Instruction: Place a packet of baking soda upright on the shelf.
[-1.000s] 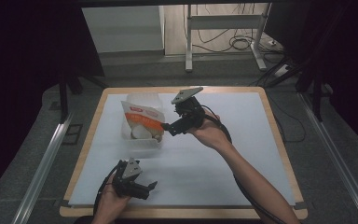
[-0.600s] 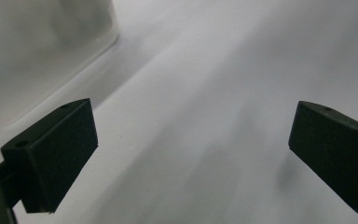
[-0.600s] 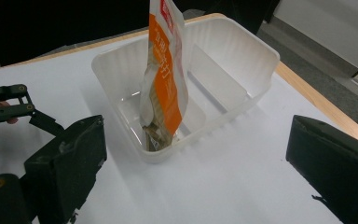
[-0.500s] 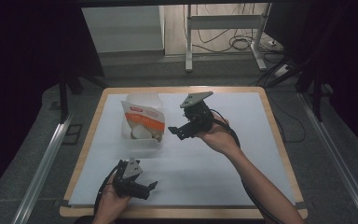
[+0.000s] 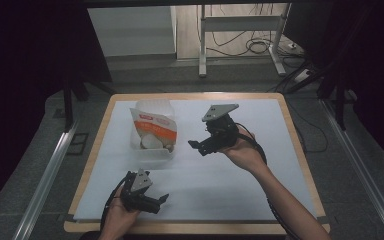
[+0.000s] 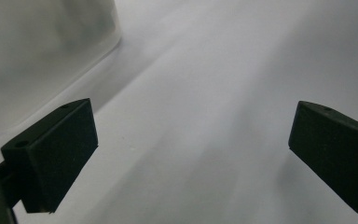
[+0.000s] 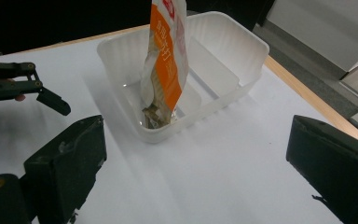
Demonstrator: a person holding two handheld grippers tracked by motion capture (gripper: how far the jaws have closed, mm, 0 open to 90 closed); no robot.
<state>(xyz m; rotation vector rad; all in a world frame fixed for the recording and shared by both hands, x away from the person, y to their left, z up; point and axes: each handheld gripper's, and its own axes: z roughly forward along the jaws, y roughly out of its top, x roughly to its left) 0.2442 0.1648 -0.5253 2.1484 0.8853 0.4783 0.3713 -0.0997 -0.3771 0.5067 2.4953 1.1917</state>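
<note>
The right tool (image 5: 203, 145) is held above the white table (image 5: 260, 185) just right of the tray, its jaws spread wide and holding nothing; the left tool (image 5: 155, 200) lies low near the front edge, well apart from the tray, its jaws likewise wide open and empty. The right gripper view looks into the white plastic tray (image 7: 223, 46), where the orange-and-white snack pouch (image 7: 165, 60) stands on end, long axis near upright, its bottom on the tray floor against the near wall; it also catches the left tool at its left edge. The high view shows the pouch leaning toward the person, printed face up. The left gripper view shows bare tabletop between its jaws and a blurred tray wall at upper left.
</note>
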